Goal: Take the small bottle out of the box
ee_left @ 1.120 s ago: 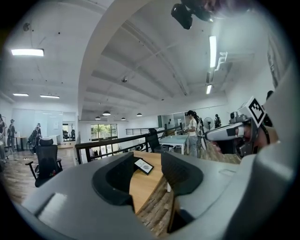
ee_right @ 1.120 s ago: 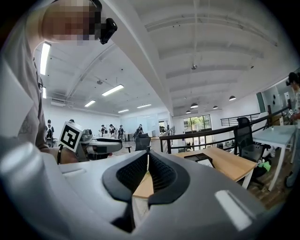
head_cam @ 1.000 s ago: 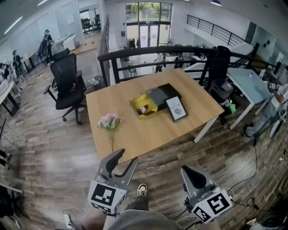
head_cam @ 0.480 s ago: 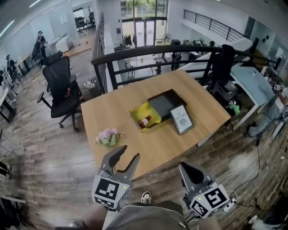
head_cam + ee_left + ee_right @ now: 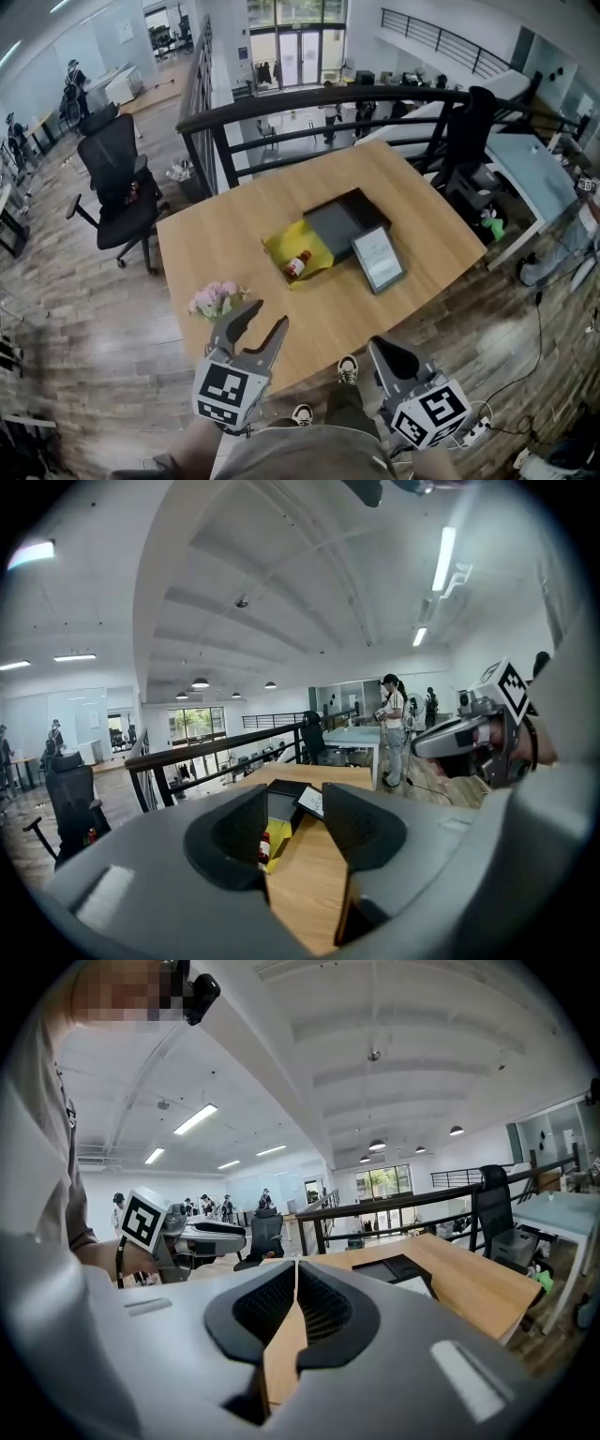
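A small bottle [image 5: 297, 265] with a red cap lies on yellow paper in the open box [image 5: 330, 225] at the middle of the wooden table [image 5: 216, 253]. Both grippers are held short of the table's near edge, well away from the box. My left gripper [image 5: 258, 328] is open with nothing between its fingers; in the left gripper view the bottle [image 5: 265, 846] shows far off through the gap of that gripper [image 5: 295, 822]. My right gripper [image 5: 389, 352] is at the lower right, and the right gripper view shows its jaws [image 5: 296, 1302] shut on nothing.
A framed card [image 5: 378, 258] lies right of the box. A bunch of pink flowers [image 5: 214, 299] lies near the table's front left corner. A black railing [image 5: 281, 103] runs behind the table, and an office chair [image 5: 112, 178] stands to the left.
The table has come nearer in the head view, and the person's feet now show under its near edge. Both grippers keep the same jaw state.
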Motion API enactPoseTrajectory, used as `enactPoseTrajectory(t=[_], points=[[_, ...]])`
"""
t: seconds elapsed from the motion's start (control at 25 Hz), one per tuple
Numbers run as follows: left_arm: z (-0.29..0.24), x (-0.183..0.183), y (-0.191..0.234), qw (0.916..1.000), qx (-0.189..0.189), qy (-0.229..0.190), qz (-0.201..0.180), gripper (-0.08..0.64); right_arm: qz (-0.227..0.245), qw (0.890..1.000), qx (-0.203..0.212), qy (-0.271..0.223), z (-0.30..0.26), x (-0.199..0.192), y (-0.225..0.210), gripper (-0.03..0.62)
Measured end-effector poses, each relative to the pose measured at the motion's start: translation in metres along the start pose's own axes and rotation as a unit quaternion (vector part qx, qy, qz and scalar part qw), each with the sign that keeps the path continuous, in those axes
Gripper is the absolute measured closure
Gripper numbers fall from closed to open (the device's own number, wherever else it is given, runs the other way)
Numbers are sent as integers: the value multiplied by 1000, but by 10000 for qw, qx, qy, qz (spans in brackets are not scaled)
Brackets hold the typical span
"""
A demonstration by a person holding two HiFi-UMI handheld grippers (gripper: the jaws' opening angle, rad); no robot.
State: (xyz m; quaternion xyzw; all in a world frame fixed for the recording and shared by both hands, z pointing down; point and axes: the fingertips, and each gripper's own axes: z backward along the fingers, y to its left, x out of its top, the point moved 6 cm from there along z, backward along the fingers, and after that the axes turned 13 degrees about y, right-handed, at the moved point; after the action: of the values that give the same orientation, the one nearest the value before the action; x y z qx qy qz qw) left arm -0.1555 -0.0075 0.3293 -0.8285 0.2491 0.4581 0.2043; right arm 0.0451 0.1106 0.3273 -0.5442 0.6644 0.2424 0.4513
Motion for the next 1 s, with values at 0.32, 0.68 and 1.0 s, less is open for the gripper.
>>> enactPoseTrajectory(t=[0.32,0.68,1.0], points=[[-61,21,24,9992,252,217,235,376,156,9984,469,259,-61,31,-65,574],[-124,54,51,9925,970,439,602,376,585,9886,1285,523,-132,80,-143,574],[-160,62,65,9813,1543,624,963,376,838,9769,1828,720,-176,100,-193,574]])
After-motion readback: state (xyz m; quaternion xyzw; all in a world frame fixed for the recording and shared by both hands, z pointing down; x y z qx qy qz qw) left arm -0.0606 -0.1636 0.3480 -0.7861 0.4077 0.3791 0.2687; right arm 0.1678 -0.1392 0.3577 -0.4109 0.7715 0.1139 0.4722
